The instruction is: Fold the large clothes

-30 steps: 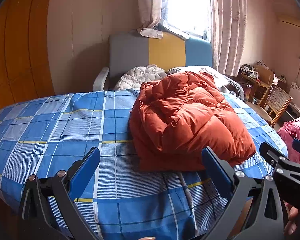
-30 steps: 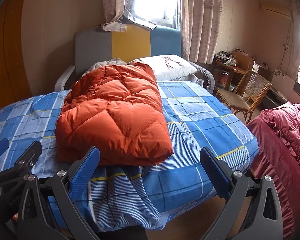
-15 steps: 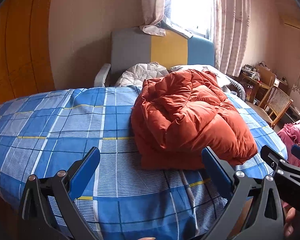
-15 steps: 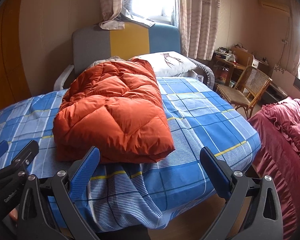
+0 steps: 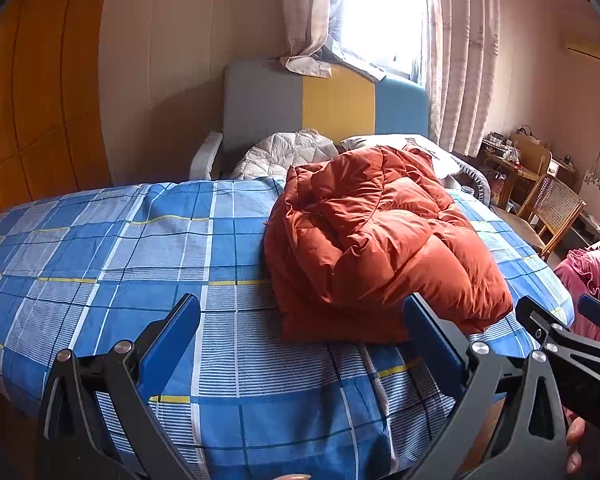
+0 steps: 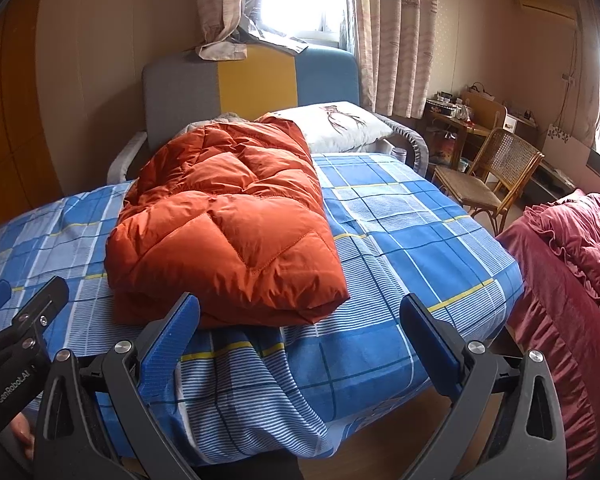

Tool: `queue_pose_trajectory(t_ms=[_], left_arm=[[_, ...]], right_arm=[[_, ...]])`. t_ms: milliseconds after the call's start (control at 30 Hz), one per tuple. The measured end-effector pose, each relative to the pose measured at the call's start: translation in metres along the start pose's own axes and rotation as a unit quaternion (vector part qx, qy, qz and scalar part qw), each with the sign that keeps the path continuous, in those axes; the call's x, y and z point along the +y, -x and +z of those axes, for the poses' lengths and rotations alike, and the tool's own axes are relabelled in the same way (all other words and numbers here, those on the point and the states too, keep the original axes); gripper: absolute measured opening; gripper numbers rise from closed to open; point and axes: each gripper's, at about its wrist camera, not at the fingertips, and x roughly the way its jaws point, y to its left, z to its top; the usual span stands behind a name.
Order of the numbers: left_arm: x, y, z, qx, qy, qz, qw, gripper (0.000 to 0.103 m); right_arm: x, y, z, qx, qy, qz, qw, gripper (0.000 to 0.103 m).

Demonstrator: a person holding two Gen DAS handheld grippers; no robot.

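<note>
An orange puffer jacket (image 5: 380,240) (image 6: 228,224) lies folded into a thick bundle on the blue plaid bed (image 5: 120,260) (image 6: 400,232). My left gripper (image 5: 300,336) hovers open over the near bed edge, just short of the jacket's near left corner, with nothing between its blue pads. My right gripper (image 6: 300,332) is open too, just in front of the jacket's near right corner. Each gripper shows at the edge of the other's view, the right one (image 5: 572,340) and the left one (image 6: 16,320).
A grey, yellow and blue headboard (image 5: 324,108) stands at the far end, with a white quilt (image 5: 284,156) and a pillow (image 6: 340,128). A wicker chair (image 6: 496,172) and cluttered desk (image 6: 460,116) stand to the right. A red ruffled bedspread (image 6: 572,280) lies close on the right.
Both grippers have risen and tilted slightly, so the bed and jacket sit a little lower in view. The jacket has not moved, and both stay open.
</note>
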Motion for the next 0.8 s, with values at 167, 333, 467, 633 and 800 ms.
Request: queue_pose_trajectory(t_ms=[167,333,467,633,800], left_arm=[[0.0001,0.0009,0.0009,-0.001,-0.003,0.001,1.0,0.101],[0.0008,0.0009,0.001,-0.001,-0.002,0.001,1.0,0.101],[0.0018,0.0014,0.0013,-0.002,0.0,0.0,1.0,0.101],[0.0029,0.0021,0.001,-0.003,0.001,-0.001,1.0,0.101],[0.0037,0.0025,0.0009,-0.003,0.003,0.001,1.0,0.101]], right_arm=[[0.0008,0.0008,-0.0002,0.001,-0.001,0.001,1.0,0.1],[0.0012,0.001,0.0001,0.0,0.0,0.001,1.0,0.1],[0.0018,0.0011,0.0,-0.001,0.002,0.0,1.0,0.1],[0.0026,0.0016,0.0013,-0.003,0.006,0.0,1.0,0.1],[0.0034,0.002,0.0011,-0.004,0.008,0.0,1.0,0.1]])
